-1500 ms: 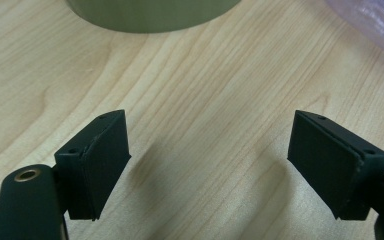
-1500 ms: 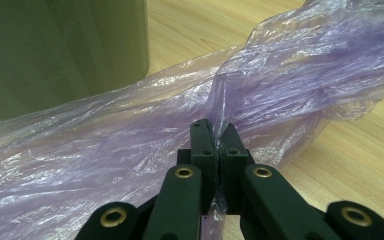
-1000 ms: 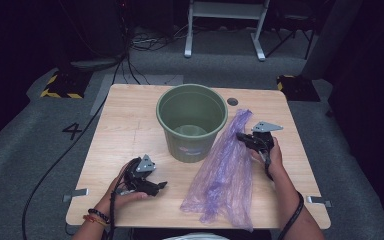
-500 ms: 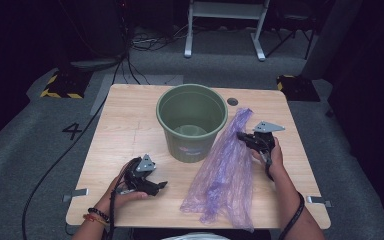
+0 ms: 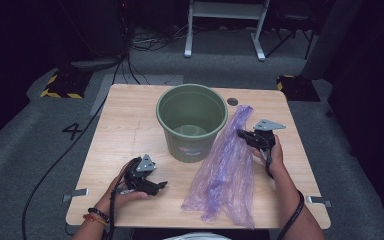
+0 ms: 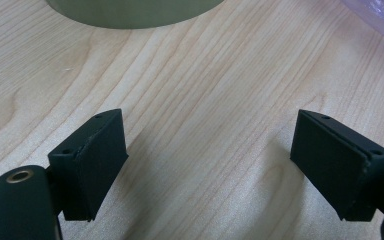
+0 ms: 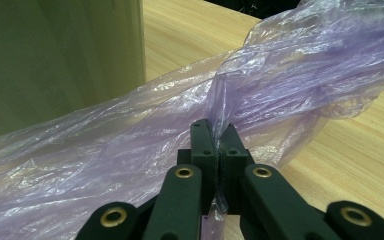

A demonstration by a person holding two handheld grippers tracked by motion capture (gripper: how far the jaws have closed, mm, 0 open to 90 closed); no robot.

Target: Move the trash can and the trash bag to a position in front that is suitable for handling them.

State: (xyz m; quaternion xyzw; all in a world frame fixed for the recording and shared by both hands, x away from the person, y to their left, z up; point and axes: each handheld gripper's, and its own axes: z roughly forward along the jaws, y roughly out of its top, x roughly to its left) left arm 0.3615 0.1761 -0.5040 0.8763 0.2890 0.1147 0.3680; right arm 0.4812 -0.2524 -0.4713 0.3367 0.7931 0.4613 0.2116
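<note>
High view: right gripper [image 5: 244, 135] pinches a fold of the thin purple plastic bag [image 5: 227, 172] lying toward the wooden table's [image 5: 125, 125] right edge beside the round green plastic bucket [image 5: 191, 120], likely to line it; left gripper [image 5: 152, 186] rests spread and empty near the front edge.

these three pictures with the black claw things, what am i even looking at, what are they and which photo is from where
A person sits at a wooden table holding a hand-operated two-jaw gripper in each hand. The high view looks down from above. The other two pictures come from small cameras riding on each gripper, looking along its jaws. On the table stand a green bucket and, beside it, a crumpled purple plastic bag. The right gripper is pinched shut on a fold of the bag. The left gripper rests low over bare wood, jaws wide open, holding nothing.
</note>
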